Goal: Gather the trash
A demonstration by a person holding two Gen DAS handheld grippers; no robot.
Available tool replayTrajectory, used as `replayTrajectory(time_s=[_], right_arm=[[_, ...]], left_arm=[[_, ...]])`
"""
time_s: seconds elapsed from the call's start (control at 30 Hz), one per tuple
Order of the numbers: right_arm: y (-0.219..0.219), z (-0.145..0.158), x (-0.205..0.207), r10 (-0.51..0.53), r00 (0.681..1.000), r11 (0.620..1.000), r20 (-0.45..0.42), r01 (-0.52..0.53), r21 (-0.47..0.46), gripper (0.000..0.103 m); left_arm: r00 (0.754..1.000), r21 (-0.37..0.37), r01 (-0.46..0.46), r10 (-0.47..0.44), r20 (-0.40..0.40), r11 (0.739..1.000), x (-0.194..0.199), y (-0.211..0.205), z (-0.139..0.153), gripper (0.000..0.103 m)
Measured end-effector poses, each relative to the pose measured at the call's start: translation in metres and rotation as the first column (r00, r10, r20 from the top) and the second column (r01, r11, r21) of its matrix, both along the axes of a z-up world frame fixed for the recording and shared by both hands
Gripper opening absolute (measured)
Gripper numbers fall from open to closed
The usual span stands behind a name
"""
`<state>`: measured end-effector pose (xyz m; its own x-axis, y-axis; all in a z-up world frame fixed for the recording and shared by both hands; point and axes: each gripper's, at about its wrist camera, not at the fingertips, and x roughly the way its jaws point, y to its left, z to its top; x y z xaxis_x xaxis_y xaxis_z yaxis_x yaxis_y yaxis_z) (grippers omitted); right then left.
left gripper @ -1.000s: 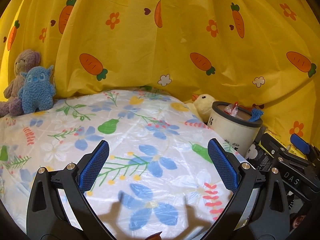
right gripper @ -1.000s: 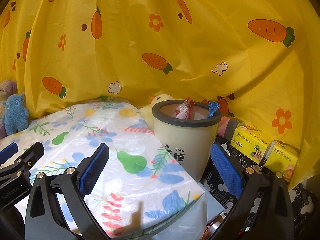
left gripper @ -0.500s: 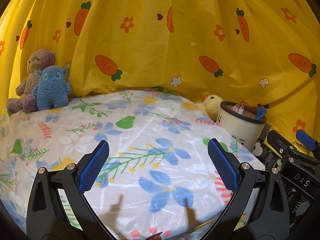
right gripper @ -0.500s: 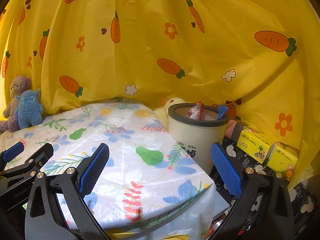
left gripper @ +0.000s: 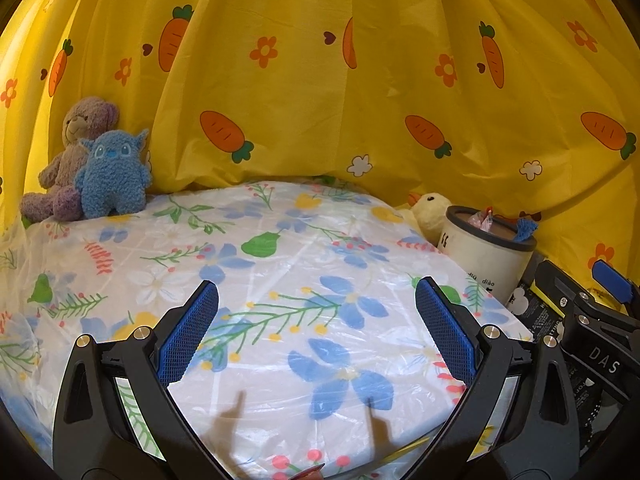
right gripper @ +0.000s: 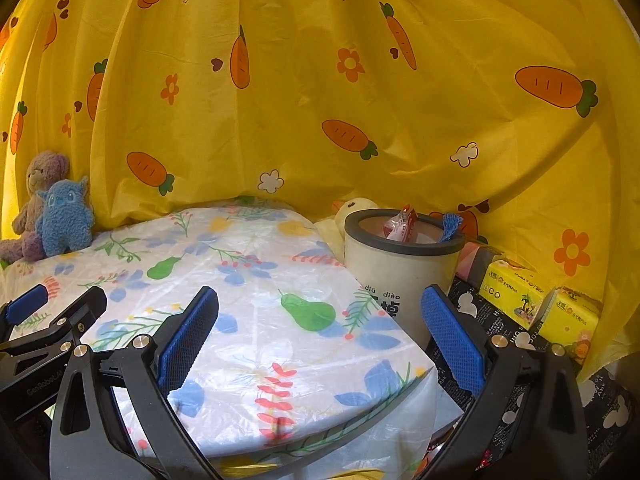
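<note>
**Both hands up, nothing held**

My left gripper & right gripper hang over the flowery desk, fingers spread wide, holding nothing. The trash bin stands at the desk's far right edge, w/ a red wrapper & a blue bit poking out the top. A yellow duck toy sits just behind it. Two plush toys sit far left.
</note>
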<state>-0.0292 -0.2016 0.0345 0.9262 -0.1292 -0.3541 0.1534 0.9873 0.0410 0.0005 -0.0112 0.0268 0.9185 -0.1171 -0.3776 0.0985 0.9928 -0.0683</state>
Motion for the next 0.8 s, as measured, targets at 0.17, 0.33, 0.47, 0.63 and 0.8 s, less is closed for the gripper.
replayTrajectory(time_s=[0.17, 0.33, 0.47, 0.63, 0.8], right_arm=[[0.0017, 0.0005, 0.0002, -0.003, 1.000, 1.000, 0.001, 0.003, -0.001, 0.097], [0.0010, 0.0005, 0.0002, -0.001, 1.000, 1.000, 0.001, 0.001, -0.001, 0.097], [0.0020, 0.0007, 0.0000, -0.003, 1.000, 1.000, 0.000, 0.003, -0.002, 0.097], [0.0020, 0.0010, 0.0009, -0.003, 1.000, 1.000, 0.001, 0.003, -0.003, 0.097], [0.0020, 0.0015, 0.0011, -0.002, 1.000, 1.000, -0.001, 0.002, -0.002, 0.097]], left_arm=[[1.000, -0.004, -0.003, 0.003, 0.000, 1.000, 0.0000, 0.0008, 0.0001, 0.097], [1.000, -0.006, -0.003, 0.003, 0.000, 1.000, -0.0005, 0.0027, 0.0005, 0.097], [1.000, -0.012, -0.001, 0.001, -0.002, 1.000, -0.0008, 0.0032, 0.0012, 0.097], [1.000, -0.012, -0.006, 0.006, -0.004, 1.000, 0.0001, 0.0042, 0.0019, 0.097], [1.000, -0.010, -0.005, 0.005, -0.003, 1.000, 0.0003, 0.0037, 0.0021, 0.097]])
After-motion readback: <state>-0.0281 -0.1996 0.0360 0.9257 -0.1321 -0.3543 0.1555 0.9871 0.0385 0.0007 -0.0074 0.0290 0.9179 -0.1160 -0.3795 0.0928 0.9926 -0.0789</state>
